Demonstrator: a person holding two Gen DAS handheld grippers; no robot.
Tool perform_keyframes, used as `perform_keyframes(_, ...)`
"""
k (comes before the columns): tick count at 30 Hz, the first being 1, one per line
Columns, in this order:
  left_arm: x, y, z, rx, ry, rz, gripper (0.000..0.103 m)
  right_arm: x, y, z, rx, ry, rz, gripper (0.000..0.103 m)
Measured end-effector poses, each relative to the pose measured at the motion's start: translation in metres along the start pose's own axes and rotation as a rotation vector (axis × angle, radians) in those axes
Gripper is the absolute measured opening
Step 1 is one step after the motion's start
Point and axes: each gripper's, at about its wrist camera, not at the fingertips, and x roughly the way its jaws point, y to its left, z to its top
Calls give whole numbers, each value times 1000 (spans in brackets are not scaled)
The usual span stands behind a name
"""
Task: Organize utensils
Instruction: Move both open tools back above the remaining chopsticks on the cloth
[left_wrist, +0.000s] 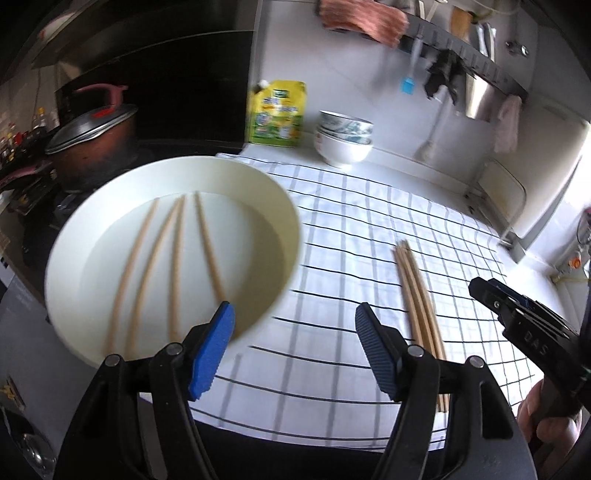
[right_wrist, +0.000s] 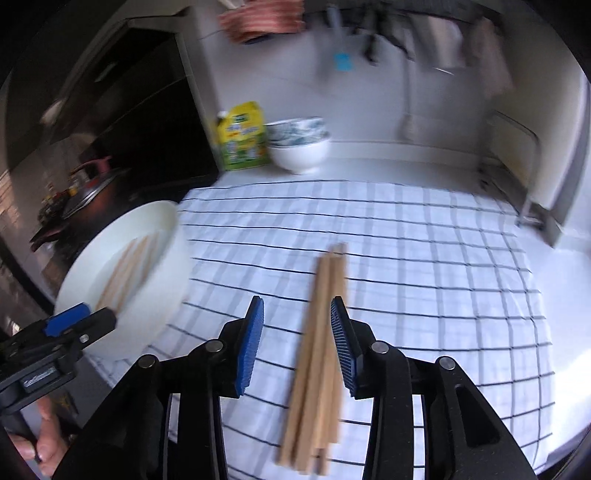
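Note:
A cream plate (left_wrist: 258, 199) holds several wooden chopsticks (left_wrist: 177, 266) lying loose on it; it also shows at the left of the right wrist view (right_wrist: 162, 266). My left gripper (left_wrist: 295, 321) is open, its left pad (left_wrist: 214, 350) at the plate's near rim. A bundle of chopsticks (right_wrist: 321, 343) lies on the checked cloth (right_wrist: 424, 258); it also shows in the left wrist view (left_wrist: 417, 295). My right gripper (right_wrist: 297, 317) is open above the bundle, one finger on each side, and appears at the right of the left wrist view (left_wrist: 517, 314).
Stacked bowls (left_wrist: 345, 138) and a yellow-green pouch (left_wrist: 277, 114) stand at the back by the wall. A lidded pot (left_wrist: 96, 140) sits on the stove at the left. Utensils and cloths hang on a rail (left_wrist: 461, 62) above.

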Motion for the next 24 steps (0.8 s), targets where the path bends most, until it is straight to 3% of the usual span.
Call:
perform_keyframes(11,23,-43,-21,47,37,-18,76,37,-46,-23,5,99,-69,43)
perform_keyframes(24,57,-54,-45,18,98,-36,78,64,-38,-35,-69,174,-70,43)
